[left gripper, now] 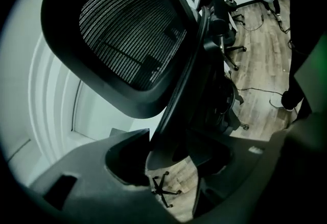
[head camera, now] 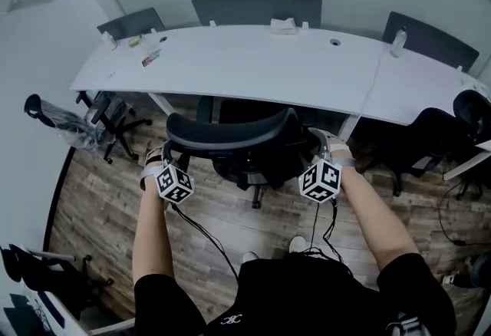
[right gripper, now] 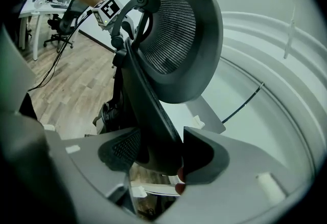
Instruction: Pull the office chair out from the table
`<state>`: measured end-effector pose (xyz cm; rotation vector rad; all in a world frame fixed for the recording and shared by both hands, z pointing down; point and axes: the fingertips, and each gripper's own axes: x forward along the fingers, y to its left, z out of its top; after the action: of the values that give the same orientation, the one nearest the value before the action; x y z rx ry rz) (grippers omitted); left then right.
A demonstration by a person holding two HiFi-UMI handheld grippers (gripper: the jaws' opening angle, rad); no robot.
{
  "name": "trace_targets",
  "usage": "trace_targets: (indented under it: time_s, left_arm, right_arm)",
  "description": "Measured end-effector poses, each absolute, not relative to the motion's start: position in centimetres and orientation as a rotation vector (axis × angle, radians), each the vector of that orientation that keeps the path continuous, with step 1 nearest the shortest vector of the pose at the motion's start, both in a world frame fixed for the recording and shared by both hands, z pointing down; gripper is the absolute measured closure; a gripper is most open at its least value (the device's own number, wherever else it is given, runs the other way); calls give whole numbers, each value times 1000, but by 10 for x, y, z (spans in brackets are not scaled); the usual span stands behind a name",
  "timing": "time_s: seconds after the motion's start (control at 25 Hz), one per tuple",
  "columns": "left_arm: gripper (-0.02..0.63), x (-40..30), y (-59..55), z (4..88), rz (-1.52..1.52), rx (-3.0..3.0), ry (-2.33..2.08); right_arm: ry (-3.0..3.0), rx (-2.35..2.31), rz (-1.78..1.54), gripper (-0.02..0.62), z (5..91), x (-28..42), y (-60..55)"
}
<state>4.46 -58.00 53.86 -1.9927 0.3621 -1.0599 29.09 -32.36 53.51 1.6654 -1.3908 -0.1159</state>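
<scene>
Left claw [head camera: 163, 152] gripping office chair [head camera: 238, 139] backrest edge, right claw [head camera: 321, 144] gripping opposite edge, white worktop [head camera: 253, 66] beyond.

Both arms reach forward; left tongs [head camera: 159, 158] and right tongs [head camera: 325, 146] each clamp the chair back [head camera: 238, 131].

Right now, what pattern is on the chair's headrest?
Black ribbed mesh inside a plain black frame. The headrest shows best in the left gripper view.
</scene>
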Motion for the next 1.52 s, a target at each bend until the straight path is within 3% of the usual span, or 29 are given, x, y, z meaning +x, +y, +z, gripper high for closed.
trace_targets:
  time_s: [1.52]
  left_arm:
    - [388, -182, -446, 546, -974, -2024, 259]
  right_arm:
    - [-1328, 1747, -8, 328, 542, 41, -168]
